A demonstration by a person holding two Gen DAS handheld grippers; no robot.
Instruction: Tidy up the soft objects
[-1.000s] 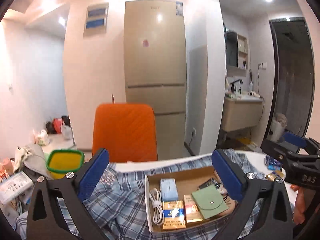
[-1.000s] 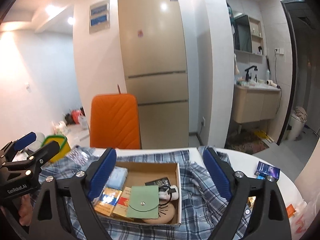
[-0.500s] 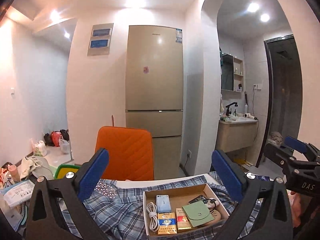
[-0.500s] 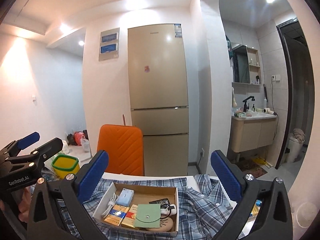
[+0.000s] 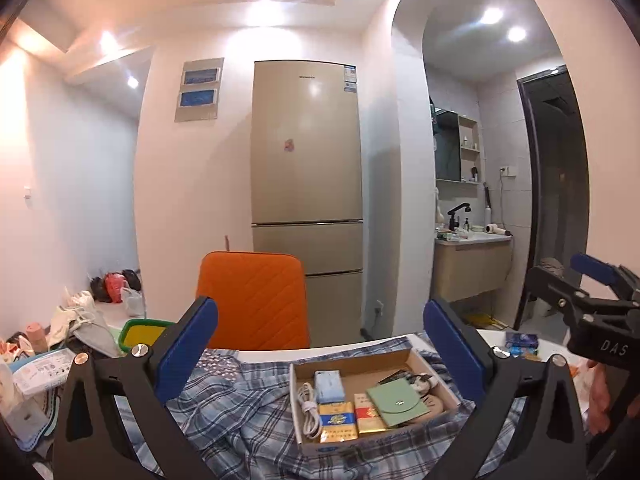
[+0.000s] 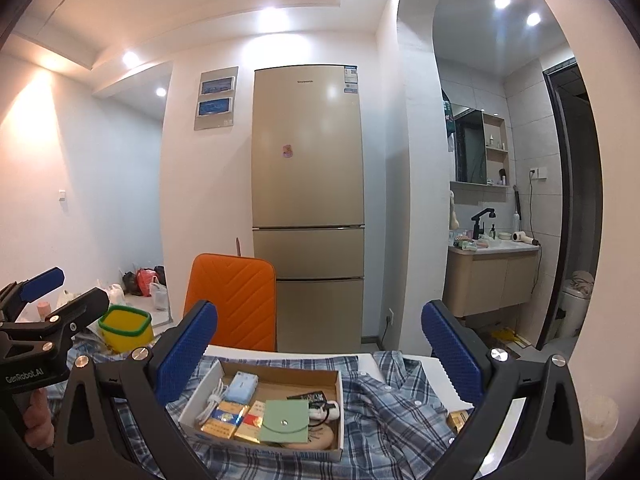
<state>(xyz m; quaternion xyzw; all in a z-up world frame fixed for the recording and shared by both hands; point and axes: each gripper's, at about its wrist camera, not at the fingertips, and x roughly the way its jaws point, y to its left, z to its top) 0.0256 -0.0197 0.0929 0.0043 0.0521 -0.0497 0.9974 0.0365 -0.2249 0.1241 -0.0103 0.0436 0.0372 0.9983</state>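
Both claws, left gripper [image 5: 320, 344] & right gripper [image 6: 319, 344], spread wide, empty, above plaid shirt [image 6: 396, 408]. Far fridge [image 6: 307, 200] reads "Skyworth"; left gripper's body marked "GenRobot.AI", right's "DAS".

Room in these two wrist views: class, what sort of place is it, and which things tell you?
Most likely a small home flat: a tall fridge, a bathroom washbasin through the arch, and a table with a plaid shirt under a cardboard box.
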